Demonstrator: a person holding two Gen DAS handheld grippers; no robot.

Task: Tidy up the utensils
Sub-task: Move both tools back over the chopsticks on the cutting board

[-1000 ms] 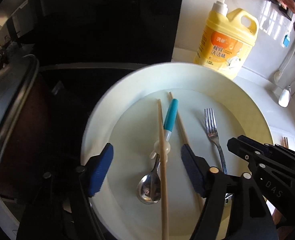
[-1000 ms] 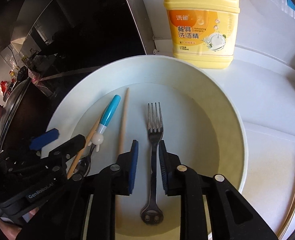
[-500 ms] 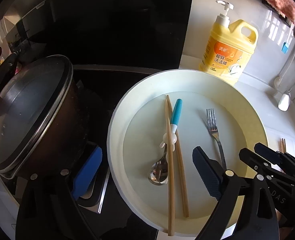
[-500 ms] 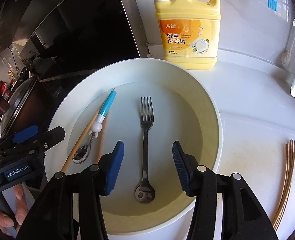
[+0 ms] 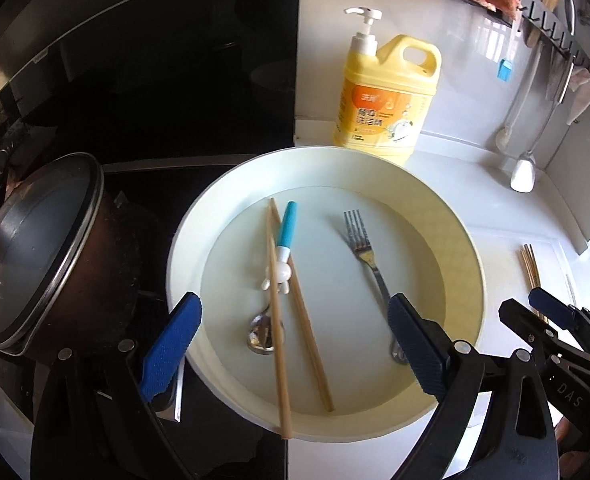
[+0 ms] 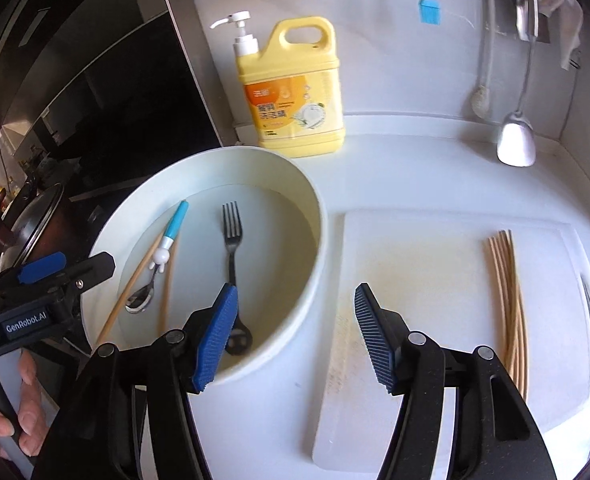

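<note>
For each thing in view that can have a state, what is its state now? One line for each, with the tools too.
left tool: open, holds nothing
right tool: open, holds nothing
fork: lying flat in the basin
spoon: lying in the basin, one chopstick across it
basin: upright, holding utensils
pot: lid on
soap bottle: upright
chopstick bundle: lying on the white board

The left wrist view looks steeply down from close above the near rim of the white basin [image 5: 471, 248], facing the back wall, with the lidded pot [image 5: 39, 252] at its left edge. The right wrist view sits further right, looking down over the basin's right rim [image 6: 319, 216] and the white cutting board [image 6: 435, 288]. Both views share the basin, the fork [image 5: 365, 254] [image 6: 231, 236], the yellow detergent bottle [image 5: 387, 96] [image 6: 295, 92] and the counter [image 5: 507, 216] [image 6: 407, 168].
</note>
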